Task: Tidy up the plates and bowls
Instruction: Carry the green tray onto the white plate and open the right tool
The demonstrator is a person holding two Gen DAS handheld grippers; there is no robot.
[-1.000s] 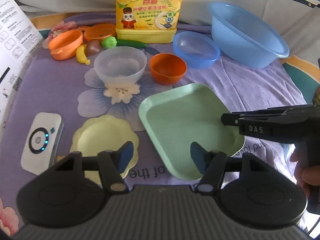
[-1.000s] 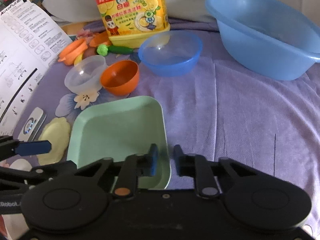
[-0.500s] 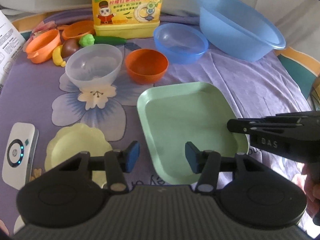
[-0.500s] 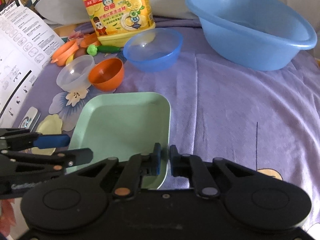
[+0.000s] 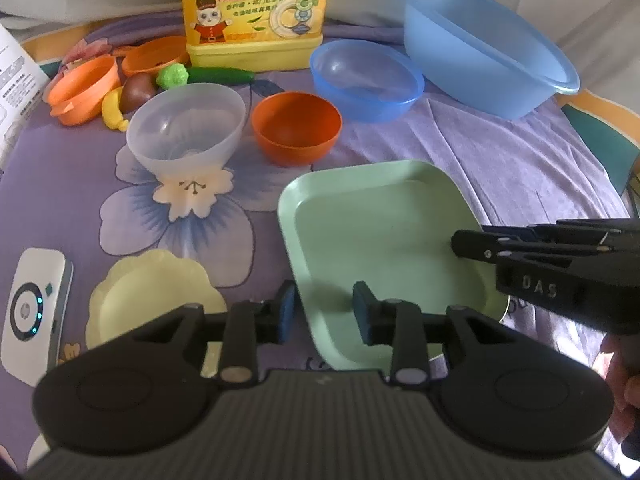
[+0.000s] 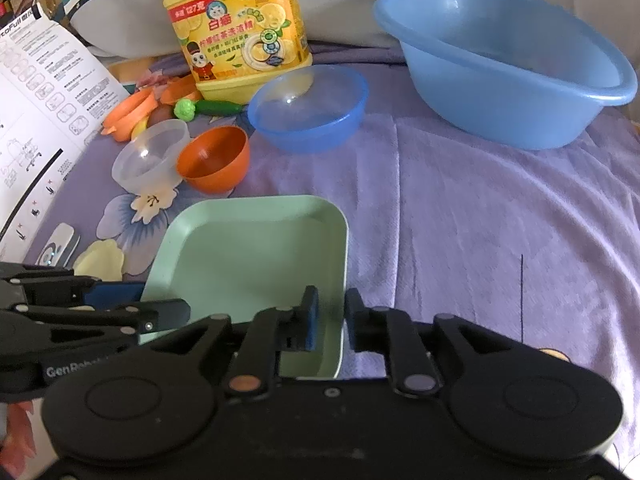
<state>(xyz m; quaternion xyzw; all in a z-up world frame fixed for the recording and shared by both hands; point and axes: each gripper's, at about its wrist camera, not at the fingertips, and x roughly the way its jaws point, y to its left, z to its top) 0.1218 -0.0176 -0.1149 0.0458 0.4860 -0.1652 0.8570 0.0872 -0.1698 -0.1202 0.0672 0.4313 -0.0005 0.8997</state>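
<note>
A square green plate (image 5: 384, 236) (image 6: 256, 256) lies on the purple cloth. My right gripper (image 6: 331, 322) is closed on its right rim; it shows from the side in the left wrist view (image 5: 472, 242). My left gripper (image 5: 323, 312) is open, its fingers straddling the plate's left rim; it shows in the right wrist view (image 6: 160, 312). A small yellow scalloped plate (image 5: 156, 296) lies left of it. Behind stand a clear bowl (image 5: 186, 124), an orange bowl (image 5: 297, 126), a small blue bowl (image 5: 366, 78) and a big blue basin (image 5: 488, 44).
A yellow detergent jug (image 5: 254, 12) stands at the back. Orange dishes (image 5: 82, 88) and toy vegetables (image 5: 208, 76) lie at the back left. A white device (image 5: 34, 312) lies at the left edge. A printed sheet (image 6: 44, 112) stands on the left.
The left gripper moved right and forward, from over the yellow plate to the green plate's left rim, and narrowed. The right gripper stayed clamped on the plate's right rim.
</note>
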